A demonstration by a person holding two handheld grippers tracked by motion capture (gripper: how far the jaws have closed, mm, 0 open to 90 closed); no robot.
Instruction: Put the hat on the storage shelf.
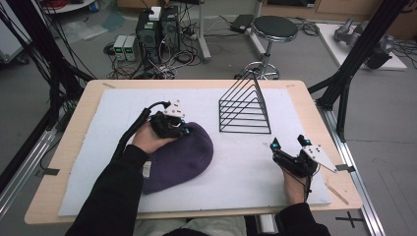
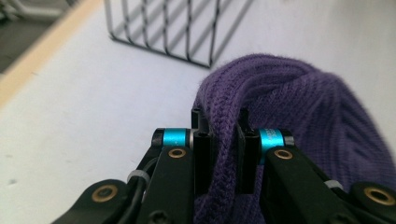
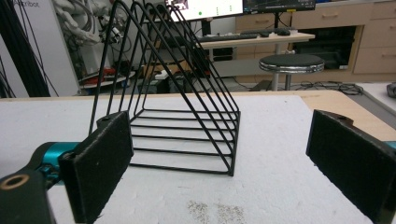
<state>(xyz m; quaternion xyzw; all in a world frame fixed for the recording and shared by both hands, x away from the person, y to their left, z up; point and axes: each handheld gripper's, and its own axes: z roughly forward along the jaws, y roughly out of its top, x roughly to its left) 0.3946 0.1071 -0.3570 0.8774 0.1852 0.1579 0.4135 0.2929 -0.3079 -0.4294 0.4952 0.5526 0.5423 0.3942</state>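
Note:
A purple knitted beanie (image 1: 179,157) lies on the white foam mat (image 1: 98,147), left of centre. My left gripper (image 1: 184,129) is shut on the beanie's upper edge; in the left gripper view a fold of purple knit (image 2: 224,149) is pinched between the two jaws of the left gripper (image 2: 223,140). My right gripper (image 1: 290,143) rests at the mat's right side, open, with nothing between its black pads (image 3: 100,163). It faces the black wire rack (image 3: 182,93), which stands some way ahead of it.
The black triangular wire rack (image 1: 244,109) stands upright on the mat right of centre, close beyond the beanie. The wooden table edge (image 1: 314,105) rims the mat. A stool (image 1: 274,28), computers and cables sit on the floor behind.

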